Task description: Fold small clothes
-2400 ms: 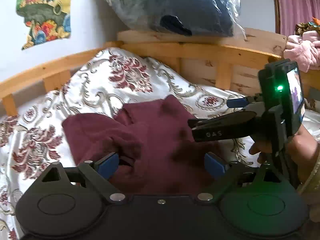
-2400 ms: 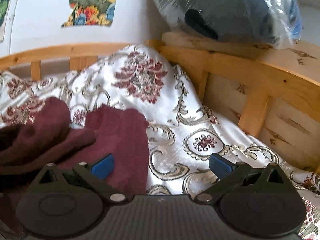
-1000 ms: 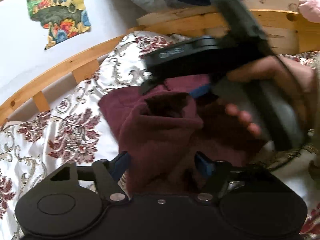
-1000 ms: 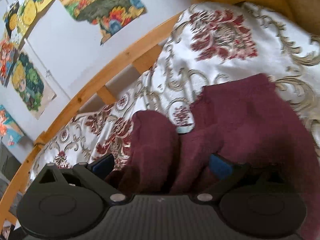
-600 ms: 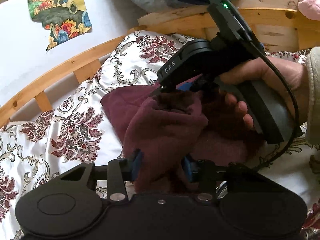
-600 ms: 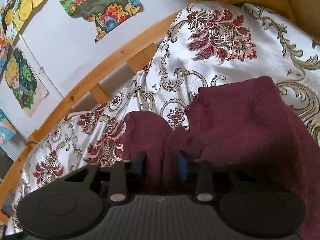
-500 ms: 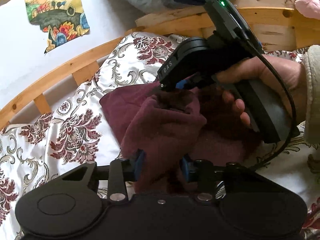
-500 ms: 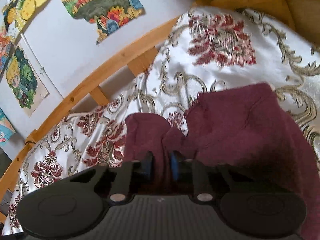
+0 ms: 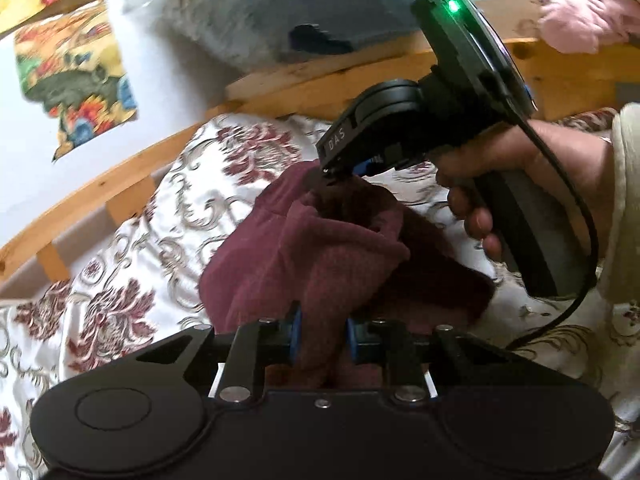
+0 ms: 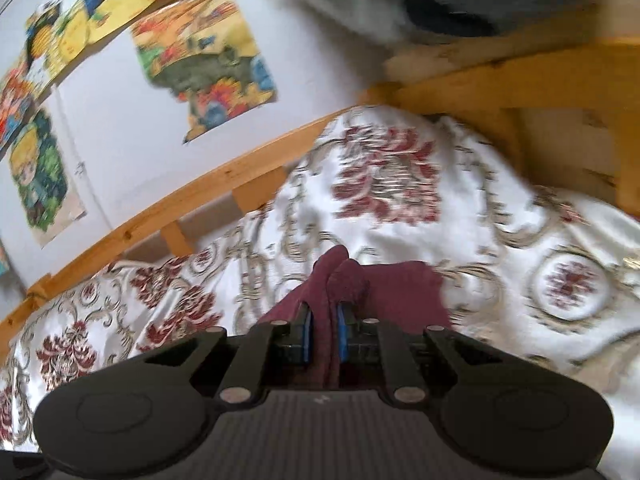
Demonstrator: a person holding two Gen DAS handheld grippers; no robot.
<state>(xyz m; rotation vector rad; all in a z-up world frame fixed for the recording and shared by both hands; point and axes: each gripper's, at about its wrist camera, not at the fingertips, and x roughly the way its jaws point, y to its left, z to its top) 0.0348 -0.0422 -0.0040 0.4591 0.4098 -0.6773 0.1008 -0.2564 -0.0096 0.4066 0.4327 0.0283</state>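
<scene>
Left wrist view: the left gripper (image 9: 320, 336) has its blue pads nearly closed on a thick bunch of the maroon garment (image 9: 320, 256), which rises off the bedspread (image 9: 132, 256) toward the far end of the bed, below the wooden headboard (image 9: 360, 64). The right gripper (image 9: 340, 172), in the person's right hand (image 9: 500, 176), comes in from above and bites the garment's upper edge; its pads look shut on the cloth, though its body hides most of them. Holding two points of one edge apart like this likely serves to lift and spread the cloth so it can be laid flat or doubled over.

Right wrist view: the right gripper (image 10: 322, 338) is pinched tight on a narrow ridge of the garment (image 10: 376, 292), pads almost meeting with cloth between. The rest of the garment trails down onto the bedspread (image 10: 480, 208), near the rail (image 10: 160, 212) along the bed's far side. The view is blurred, so the grip depth is unclear.
</scene>
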